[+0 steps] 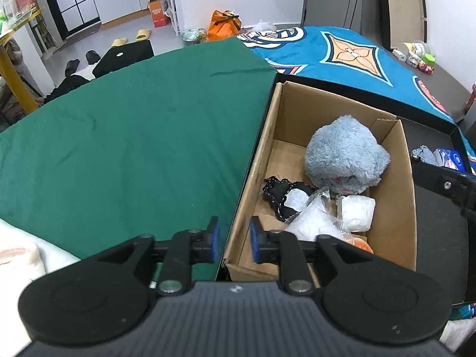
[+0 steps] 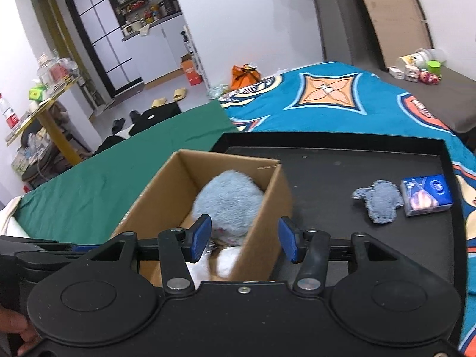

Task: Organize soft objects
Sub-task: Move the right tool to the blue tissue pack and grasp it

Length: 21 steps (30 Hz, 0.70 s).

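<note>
My left gripper [image 1: 235,239] hangs with its blue pads a little apart and nothing between them, straddling the near-left wall of the cardboard box [image 1: 400,178], which I judge means it has just let something drop in. My right gripper [image 2: 244,239] stands wider, its pads bare too, spanning the box's right wall from above. The box sits at the left edge of the black tray [image 2: 342,172], so everything soft ends up in one container. Inside, the fluffy grey-blue plush [image 1: 345,154] fills the far end, shaggy and rounded; nearer me lie a black fabric piece with pale dotted edging [image 1: 276,192] and crinkly clear bags of white stuffing [image 1: 357,211]. Still out on the tray, towards its right edge, lie a flat grey knitted cloth [image 2: 379,202] and, touching it, a glossy blue tissue pack [image 2: 425,195]. The limp, nubbly cloth looks like my next pick.
</note>
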{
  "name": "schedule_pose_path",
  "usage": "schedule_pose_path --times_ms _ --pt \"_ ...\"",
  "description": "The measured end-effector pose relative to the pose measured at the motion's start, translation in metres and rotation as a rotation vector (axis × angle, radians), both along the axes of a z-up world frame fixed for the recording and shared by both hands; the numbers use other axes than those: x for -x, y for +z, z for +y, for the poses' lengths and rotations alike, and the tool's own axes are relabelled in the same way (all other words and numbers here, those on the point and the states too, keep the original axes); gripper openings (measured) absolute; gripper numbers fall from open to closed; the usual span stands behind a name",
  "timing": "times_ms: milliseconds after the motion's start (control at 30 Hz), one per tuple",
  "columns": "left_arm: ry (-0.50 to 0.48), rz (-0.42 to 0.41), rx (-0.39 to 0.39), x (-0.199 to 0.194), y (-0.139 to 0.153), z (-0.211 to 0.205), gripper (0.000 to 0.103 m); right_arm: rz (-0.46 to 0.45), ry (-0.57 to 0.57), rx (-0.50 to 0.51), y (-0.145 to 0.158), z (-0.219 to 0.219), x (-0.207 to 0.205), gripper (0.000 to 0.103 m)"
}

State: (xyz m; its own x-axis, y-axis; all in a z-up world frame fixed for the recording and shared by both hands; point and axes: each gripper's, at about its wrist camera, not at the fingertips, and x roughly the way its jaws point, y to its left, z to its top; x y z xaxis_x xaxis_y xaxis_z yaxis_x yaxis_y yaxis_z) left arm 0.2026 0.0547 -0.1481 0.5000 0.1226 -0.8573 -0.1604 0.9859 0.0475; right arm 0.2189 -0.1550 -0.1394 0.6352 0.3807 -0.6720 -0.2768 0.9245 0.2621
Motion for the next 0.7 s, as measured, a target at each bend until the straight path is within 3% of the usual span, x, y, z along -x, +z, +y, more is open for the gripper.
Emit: schedule_pose_path --times_ms 67,167,567,700 --pt "-0.008 -0.002 -0.014 -0.003 0.002 -0.006 0.047 -0.002 -0.019 -0.003 -0.002 -0.009 -0.003 0.051" --pt "-0.020 -0.016 -0.049 -0.006 0.004 -0.016 0.062 -0.004 -0.048 -0.008 -0.006 -0.023 -0.007 0.051" --pt "-0.054 0.012 -0.127 -0.024 0.001 -0.050 0.069 -0.016 -0.158 0.069 -0.028 -0.076 -0.024 0.052" --pt "-0.050 0.028 -0.158 -0.031 -0.003 -0.057 0.073 -0.002 -0.187 0.076 -0.036 -0.086 -0.031 0.057"
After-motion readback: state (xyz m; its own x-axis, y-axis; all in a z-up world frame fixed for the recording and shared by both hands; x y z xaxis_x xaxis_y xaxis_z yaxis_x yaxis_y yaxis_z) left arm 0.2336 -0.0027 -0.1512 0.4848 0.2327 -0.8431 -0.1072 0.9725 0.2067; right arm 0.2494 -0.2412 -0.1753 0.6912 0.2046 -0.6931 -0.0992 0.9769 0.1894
